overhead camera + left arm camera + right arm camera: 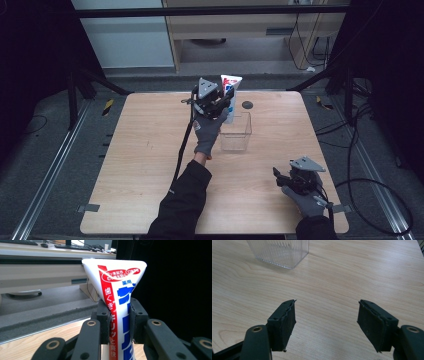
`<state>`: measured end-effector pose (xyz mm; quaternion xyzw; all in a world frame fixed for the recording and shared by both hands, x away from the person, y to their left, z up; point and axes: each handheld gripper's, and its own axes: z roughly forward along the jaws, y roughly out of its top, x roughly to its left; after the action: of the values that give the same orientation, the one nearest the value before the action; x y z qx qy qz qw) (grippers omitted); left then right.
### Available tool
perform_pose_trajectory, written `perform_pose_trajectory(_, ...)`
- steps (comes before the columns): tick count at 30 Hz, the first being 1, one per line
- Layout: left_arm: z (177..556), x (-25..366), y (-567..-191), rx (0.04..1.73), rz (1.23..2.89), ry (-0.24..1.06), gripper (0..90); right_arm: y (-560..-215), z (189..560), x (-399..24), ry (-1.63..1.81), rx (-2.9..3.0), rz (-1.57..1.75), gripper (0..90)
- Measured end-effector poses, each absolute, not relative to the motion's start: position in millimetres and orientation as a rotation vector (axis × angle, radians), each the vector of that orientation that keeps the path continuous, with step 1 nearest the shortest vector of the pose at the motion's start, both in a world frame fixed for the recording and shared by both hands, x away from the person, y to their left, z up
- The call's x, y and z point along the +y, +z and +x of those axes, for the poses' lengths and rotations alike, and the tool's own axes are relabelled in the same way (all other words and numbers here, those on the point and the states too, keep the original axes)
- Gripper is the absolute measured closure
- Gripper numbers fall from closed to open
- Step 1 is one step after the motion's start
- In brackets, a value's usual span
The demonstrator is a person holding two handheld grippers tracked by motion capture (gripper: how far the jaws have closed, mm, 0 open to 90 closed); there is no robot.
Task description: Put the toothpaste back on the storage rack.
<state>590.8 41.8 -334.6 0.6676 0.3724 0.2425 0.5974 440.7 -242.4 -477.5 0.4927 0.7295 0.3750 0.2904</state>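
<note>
A white toothpaste tube (pixel 230 89) with red and blue print stands upright, flat crimped end up, held by my left gripper (pixel 224 102) above the back of a clear plastic box (pixel 235 132). In the left gripper view the tube (pixel 117 312) is squeezed between both pads, so that gripper (pixel 120 322) is shut on it. My right gripper (pixel 278 176) rests low over the table near the front right corner. Its jaws are wide apart in the right gripper view (pixel 327 322), with bare wood between them. The clear box's ribbed wall (pixel 279 252) sits ahead of it.
A small dark round disc (pixel 247 105) lies on the wooden table (pixel 145 150) behind the box. Black cables trail from both grippers. Metal rails and dark floor surround the table, with a cabinet beyond the far edge.
</note>
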Motion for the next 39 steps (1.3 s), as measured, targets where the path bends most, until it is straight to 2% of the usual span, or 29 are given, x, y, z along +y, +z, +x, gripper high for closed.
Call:
perform_pose_trajectory(17, 602.4, 29.2, -354.4, 0.864, 1.598, 0.580, 73.0, -478.7, 441.7, -243.0, 1.001, 1.947, 1.322, 30.3)
perform_pose_trajectory(39, 607.8, 31.0, -394.2, 0.896, 1.638, 0.552, 72.9, -479.5, 442.0, -241.9, 1.000, 1.952, 1.326, 30.3)
